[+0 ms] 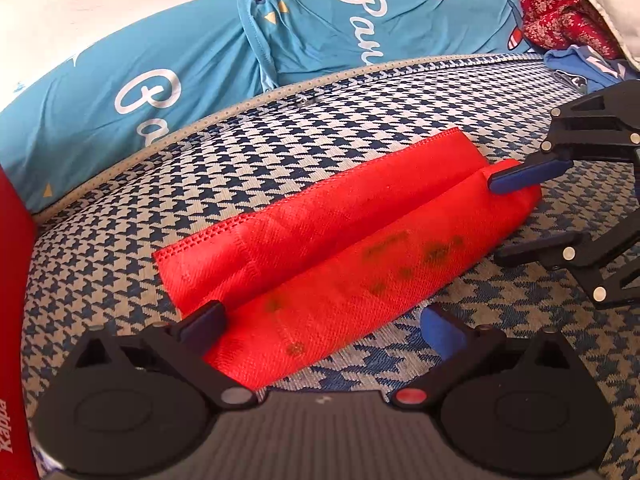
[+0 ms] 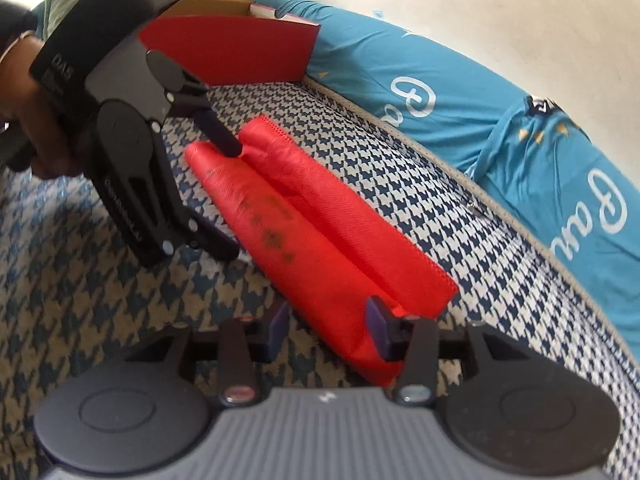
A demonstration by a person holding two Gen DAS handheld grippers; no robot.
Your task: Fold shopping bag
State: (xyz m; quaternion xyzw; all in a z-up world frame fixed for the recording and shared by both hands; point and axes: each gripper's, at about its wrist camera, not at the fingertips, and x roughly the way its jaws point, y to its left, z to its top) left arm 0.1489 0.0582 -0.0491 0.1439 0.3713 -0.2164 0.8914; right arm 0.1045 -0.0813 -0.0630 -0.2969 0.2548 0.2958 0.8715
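The red woven-fabric shopping bag point(image 1: 344, 240) lies as a long, narrow fold on the houndstooth bed point(image 1: 120, 280). My left fingers point(image 1: 324, 324) and right fingers point(image 2: 328, 332) stand apart, straddling opposite ends. I'd pinch both ends evenly, keeping edges aligned.

"Kappa" on red box point(image 1: 10, 432); "DAS" on left hand-held gripper point(image 2: 224, 196).

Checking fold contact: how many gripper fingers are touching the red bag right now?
2. One finger of the left gripper sits in the red bag crease at one end; one finger of the right gripper sits in the crease at the other. Their second fingers flank the bag.
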